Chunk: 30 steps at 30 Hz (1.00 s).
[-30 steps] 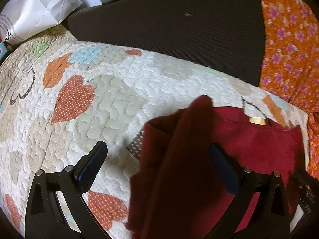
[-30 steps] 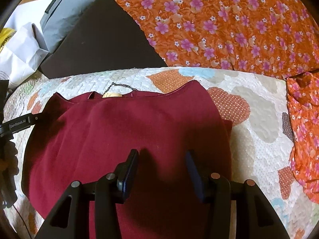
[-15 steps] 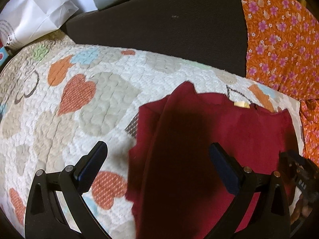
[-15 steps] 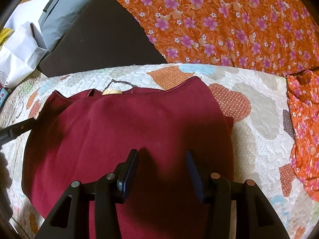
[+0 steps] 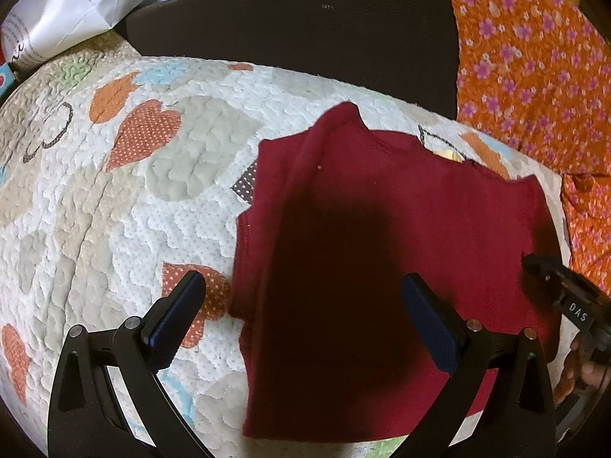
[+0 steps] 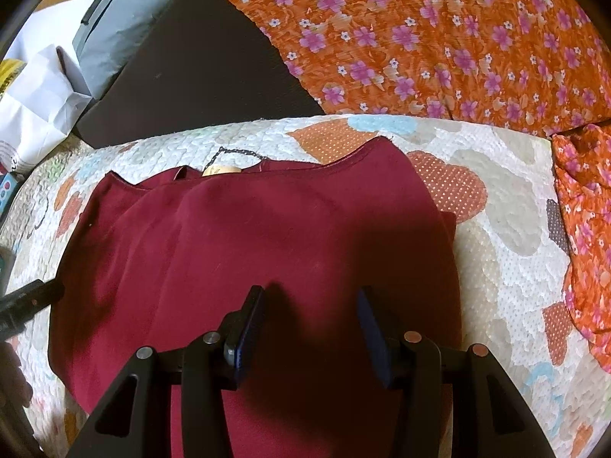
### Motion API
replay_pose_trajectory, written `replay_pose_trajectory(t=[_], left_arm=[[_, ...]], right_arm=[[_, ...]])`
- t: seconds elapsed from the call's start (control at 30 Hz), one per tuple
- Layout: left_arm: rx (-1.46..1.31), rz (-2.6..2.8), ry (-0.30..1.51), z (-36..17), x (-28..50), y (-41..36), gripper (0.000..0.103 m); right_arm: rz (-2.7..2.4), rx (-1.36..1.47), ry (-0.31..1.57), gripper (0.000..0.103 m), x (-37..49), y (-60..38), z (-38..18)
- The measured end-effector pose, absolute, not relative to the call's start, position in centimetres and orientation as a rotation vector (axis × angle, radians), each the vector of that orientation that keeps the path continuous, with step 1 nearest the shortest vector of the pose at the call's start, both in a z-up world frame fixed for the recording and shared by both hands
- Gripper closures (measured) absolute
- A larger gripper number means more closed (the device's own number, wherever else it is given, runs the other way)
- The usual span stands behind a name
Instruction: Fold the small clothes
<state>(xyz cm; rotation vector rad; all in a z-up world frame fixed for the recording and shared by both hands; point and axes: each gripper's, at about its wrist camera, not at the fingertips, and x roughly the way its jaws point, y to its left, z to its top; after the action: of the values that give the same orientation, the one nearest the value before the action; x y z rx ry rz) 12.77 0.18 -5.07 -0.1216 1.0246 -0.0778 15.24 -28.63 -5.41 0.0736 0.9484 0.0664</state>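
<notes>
A dark red shirt lies on the heart-patterned quilt, its left side folded over onto its middle. It also shows in the right wrist view, with a tan neck label at its far edge. My left gripper is wide open and empty above the shirt's left part. My right gripper is open and empty, low over the shirt's near middle. The right gripper's tip shows at the right edge of the left wrist view.
An orange flowered cloth lies beyond the quilt, with another piece at the right. A dark cushion, a grey bag and white paper bags lie at the back left.
The left gripper has let the shirt's folded side drop flat and has pulled back toward me. The right gripper has stayed in place.
</notes>
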Motion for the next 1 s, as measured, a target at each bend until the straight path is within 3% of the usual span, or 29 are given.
replay_pose_trajectory(t=[0.63, 1.0], left_arm=[[-0.294, 0.024, 1.045, -5.6, 11.6, 7.2, 0.001], [-0.357, -0.005, 1.131, -8.3, 11.3, 7.0, 0.001]], right_arm=[[0.105, 0.065, 0.974, 0.053, 16.0, -26.3, -5.8], [0.43, 0.14, 0.984, 0.053, 21.3, -13.5, -3.9]])
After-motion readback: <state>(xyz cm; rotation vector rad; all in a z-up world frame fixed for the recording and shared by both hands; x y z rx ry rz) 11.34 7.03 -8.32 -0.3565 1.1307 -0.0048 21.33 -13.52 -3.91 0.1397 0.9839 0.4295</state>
